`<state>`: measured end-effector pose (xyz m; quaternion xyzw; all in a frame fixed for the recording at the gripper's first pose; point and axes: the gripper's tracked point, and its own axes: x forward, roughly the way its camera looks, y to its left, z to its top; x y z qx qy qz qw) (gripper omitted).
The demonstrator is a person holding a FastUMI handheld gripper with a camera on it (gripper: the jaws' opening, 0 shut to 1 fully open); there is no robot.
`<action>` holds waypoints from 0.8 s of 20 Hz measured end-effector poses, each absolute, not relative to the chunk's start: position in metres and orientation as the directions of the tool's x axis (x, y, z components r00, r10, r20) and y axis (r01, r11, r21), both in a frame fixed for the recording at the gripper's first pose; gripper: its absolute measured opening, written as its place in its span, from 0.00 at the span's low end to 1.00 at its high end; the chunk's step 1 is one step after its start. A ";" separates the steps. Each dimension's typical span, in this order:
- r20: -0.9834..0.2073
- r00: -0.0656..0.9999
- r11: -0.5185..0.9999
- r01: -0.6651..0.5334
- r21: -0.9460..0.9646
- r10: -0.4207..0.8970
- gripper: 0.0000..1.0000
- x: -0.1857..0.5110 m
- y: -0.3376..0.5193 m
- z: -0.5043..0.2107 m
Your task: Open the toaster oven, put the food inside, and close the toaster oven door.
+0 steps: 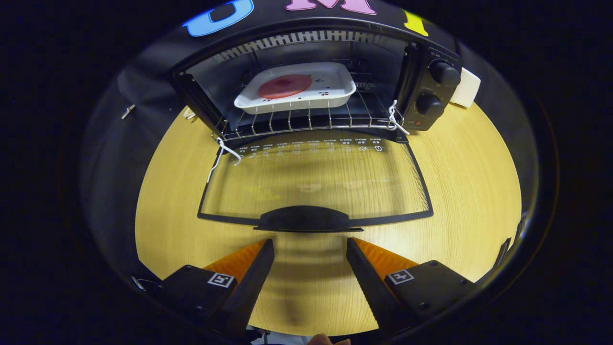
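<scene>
A black toaster oven (pixel 431 91) stands at the back of the round wooden table, its glass door (pixel 316 179) folded down flat toward me. Inside, on the wire rack (pixel 306 120), rests a white rectangular dish (pixel 330 91) holding a round red slice of food (pixel 285 86). The door's black handle (pixel 304 219) lies just ahead of my fingertips. My gripper (pixel 310 244) is open, low over the table, with nothing between its fingers; bare wood shows in the gap.
Two knobs (pixel 443 72) sit on the oven's right panel. A white block (pixel 465 88) stands behind the oven's right side. White cords (pixel 222 153) hang at both rack corners. Bare table (pixel 469 182) extends to either side of the door.
</scene>
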<state>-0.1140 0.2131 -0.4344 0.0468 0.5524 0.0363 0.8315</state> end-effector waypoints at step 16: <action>-0.867 0.485 0.993 -0.031 0.115 0.116 0.98 -0.111 0.212 -0.410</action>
